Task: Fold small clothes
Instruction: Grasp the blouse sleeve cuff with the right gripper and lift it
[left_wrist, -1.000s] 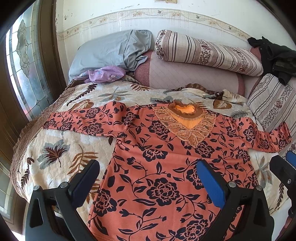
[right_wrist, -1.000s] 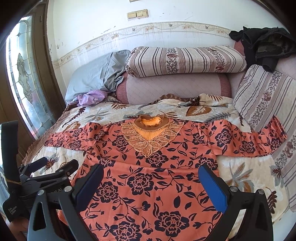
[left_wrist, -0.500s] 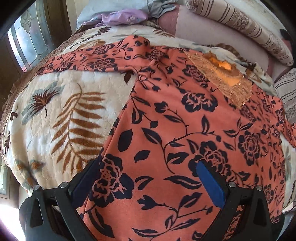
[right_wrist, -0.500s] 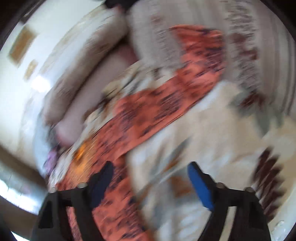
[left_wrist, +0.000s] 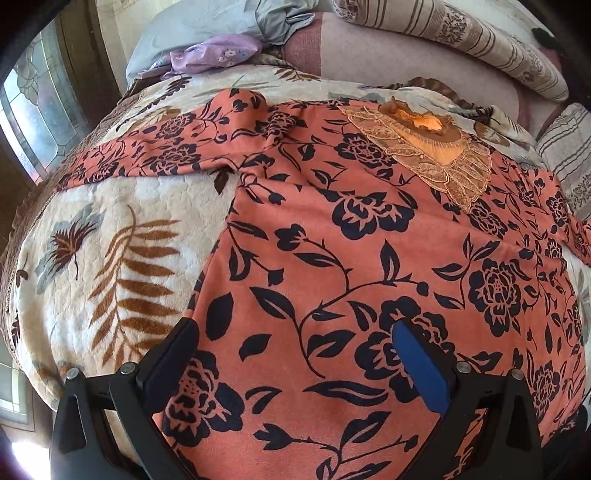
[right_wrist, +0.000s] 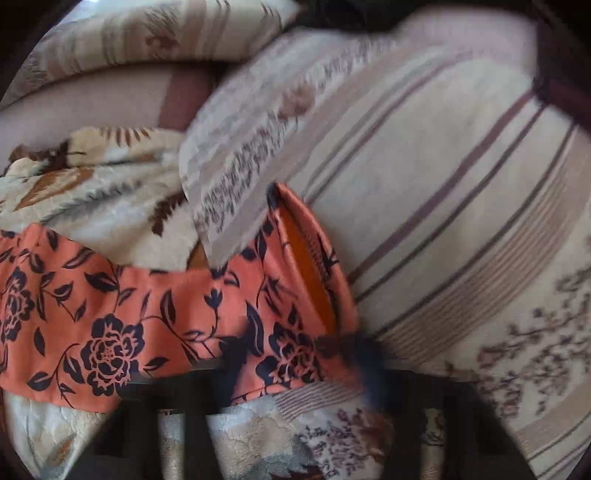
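Observation:
An orange dress with a dark flower print (left_wrist: 369, 251) lies spread flat on the bed, lace collar (left_wrist: 428, 147) toward the pillows. My left gripper (left_wrist: 295, 362) is open just above the dress's lower left part, its left finger near the dress's side edge. In the right wrist view the dress's right sleeve (right_wrist: 184, 317) ends in an open cuff (right_wrist: 314, 258) against a striped cushion (right_wrist: 443, 221). My right gripper (right_wrist: 295, 373) is a blurred dark shape low in that view, at the sleeve end. Whether it holds the sleeve I cannot tell.
A cream leaf-print blanket (left_wrist: 103, 251) covers the bed. Grey and purple cloth (left_wrist: 218, 51) and a striped pillow (left_wrist: 461, 33) lie at the head. A stained-glass window (left_wrist: 37, 110) is on the left.
My left gripper has dropped close over the dress's lower left part. My right gripper has swung right and down to the right sleeve's cuff by the striped cushion.

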